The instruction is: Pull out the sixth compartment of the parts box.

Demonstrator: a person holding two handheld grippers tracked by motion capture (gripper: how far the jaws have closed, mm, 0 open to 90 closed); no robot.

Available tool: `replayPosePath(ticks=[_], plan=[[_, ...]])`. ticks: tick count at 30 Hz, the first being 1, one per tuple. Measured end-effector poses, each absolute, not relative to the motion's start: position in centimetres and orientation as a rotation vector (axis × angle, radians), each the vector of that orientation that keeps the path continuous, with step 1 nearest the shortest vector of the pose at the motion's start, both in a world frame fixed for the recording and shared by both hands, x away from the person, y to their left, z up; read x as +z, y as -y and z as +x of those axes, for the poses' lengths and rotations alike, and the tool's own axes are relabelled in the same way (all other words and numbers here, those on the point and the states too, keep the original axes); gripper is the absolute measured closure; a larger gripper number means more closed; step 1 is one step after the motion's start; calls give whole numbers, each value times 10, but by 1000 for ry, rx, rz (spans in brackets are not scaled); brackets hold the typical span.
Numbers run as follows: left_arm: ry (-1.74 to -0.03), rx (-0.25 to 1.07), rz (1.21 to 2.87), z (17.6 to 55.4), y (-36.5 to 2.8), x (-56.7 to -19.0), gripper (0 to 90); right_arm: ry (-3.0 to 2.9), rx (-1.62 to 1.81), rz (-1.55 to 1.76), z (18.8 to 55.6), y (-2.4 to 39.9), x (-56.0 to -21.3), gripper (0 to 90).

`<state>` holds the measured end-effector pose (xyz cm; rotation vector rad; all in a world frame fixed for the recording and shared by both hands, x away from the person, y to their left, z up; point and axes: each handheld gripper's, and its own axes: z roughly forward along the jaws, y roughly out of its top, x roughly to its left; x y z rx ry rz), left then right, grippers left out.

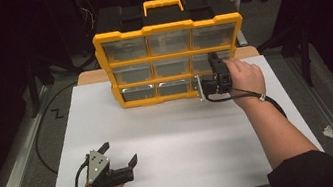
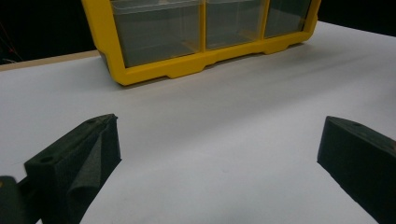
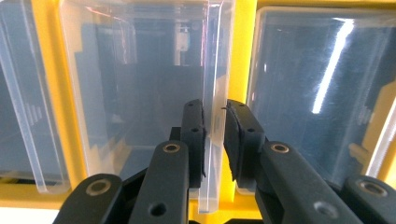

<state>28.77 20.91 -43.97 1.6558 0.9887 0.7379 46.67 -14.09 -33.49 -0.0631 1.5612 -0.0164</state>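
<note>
At the front of the cabinet: my right gripper (image 3: 215,135) is up against the yellow organiser (image 1: 172,62), which stands upright at the far edge of the white table (image 1: 182,141).
Right jaws: nearly together, the pads pressed on either side of a thin clear wall, the side edge of a clear drawer (image 3: 135,93) in the frame.
Drawer: it stands a little proud of the yellow frame in the right gripper view, its edge running straight up between my pads; its inside looks bare as far as I can see through the plastic.
Which drawer: in the high view my right gripper (image 1: 215,80) sits at the organiser's lower right corner; whether the drawer is in the bottom or the middle row I cannot tell.
Right hand (image 1: 244,78): wrapped around the gripper body, forearm reaching in from the lower right, cable trailing beneath the wrist.
Left gripper (image 1: 115,163): rests low over the near left part of the table, well apart from the organiser.
Left jaws: spread wide, one pad (image 2: 79,158) on each side of the left gripper view, bare white table between them, nothing held.
Organiser from the left: its bottom row of clear drawers and yellow base (image 2: 205,60) face me across the table.
</note>
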Motion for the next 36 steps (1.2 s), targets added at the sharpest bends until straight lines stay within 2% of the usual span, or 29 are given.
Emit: replayPosePath(ticks=[36], plan=[[-990,731,1646,289,-209,-440,2,-1560,49,-90,397,153,-341,799]])
